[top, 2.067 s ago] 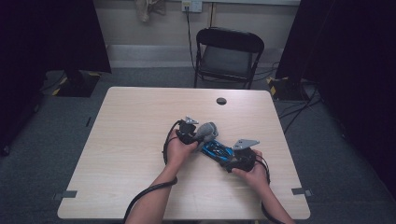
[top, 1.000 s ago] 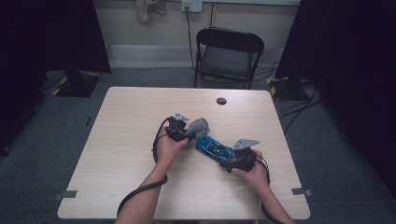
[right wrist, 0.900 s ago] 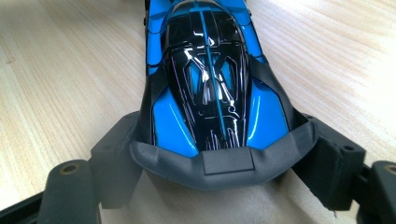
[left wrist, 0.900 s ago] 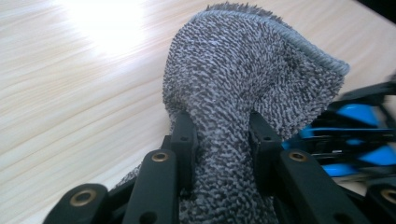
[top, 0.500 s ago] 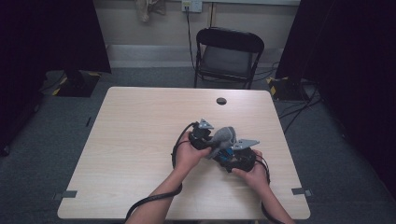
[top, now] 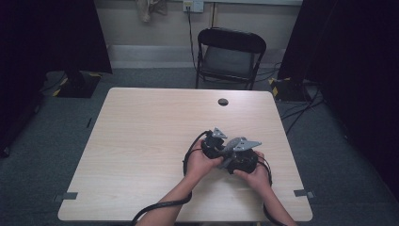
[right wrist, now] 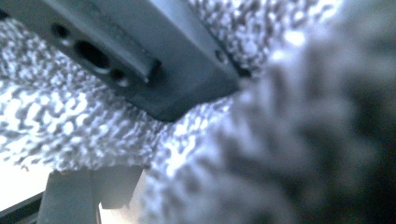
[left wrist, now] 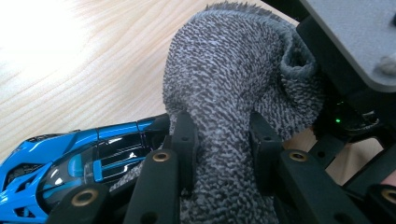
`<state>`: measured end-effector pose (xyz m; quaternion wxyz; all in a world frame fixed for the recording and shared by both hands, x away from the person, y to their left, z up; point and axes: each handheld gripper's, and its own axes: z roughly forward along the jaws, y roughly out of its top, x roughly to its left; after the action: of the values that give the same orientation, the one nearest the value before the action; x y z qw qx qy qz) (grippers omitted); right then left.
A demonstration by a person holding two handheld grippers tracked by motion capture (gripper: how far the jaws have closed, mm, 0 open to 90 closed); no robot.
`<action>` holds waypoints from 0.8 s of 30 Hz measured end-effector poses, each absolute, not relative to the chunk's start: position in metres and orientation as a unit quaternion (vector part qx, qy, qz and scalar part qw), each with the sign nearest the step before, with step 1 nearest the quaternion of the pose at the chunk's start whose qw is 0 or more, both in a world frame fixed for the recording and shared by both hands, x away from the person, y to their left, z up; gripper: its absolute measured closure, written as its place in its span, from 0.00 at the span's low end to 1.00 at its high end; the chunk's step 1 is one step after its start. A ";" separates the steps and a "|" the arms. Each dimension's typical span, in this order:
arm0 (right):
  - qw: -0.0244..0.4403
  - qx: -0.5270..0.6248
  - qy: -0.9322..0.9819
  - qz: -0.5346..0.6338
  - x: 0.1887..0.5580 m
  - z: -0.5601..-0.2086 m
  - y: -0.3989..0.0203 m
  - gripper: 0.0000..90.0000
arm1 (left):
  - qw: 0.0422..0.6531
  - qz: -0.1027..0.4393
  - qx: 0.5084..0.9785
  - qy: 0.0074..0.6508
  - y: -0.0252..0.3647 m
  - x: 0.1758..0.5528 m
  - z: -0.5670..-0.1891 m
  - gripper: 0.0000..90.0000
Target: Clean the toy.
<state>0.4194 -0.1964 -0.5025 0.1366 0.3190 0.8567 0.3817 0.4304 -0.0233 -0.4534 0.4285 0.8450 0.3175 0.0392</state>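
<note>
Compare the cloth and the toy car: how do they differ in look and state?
The cloth is grey, soft and nubbly; the car is glossy blue and black, and hard. The cloth is pinched in the left gripper; the car lies beside those jaws, partly under the cloth.

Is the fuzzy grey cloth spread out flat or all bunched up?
Bunched up. The grey cloth is pinched between the left gripper jaws, humped in folds beside the blue toy car.

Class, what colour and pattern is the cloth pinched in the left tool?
Grey-and-white speckled terry cloth, clearest in the left gripper view.
</note>
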 end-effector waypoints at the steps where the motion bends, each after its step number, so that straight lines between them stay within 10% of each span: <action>1: 0.136 0.319 0.857 0.382 0.419 -0.503 -0.196 0.26 | 0.430 0.038 0.844 0.317 -0.023 0.430 -0.454 0.77; 24: 0.137 0.318 0.857 0.382 0.419 -0.503 -0.196 0.26 | 0.420 0.066 0.853 0.303 -0.031 0.423 -0.464 0.78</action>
<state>0.4195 -0.1965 -0.5025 0.1370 0.3185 0.8568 0.3816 0.4233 -0.0309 -0.4640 0.4198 0.8529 0.3034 0.0656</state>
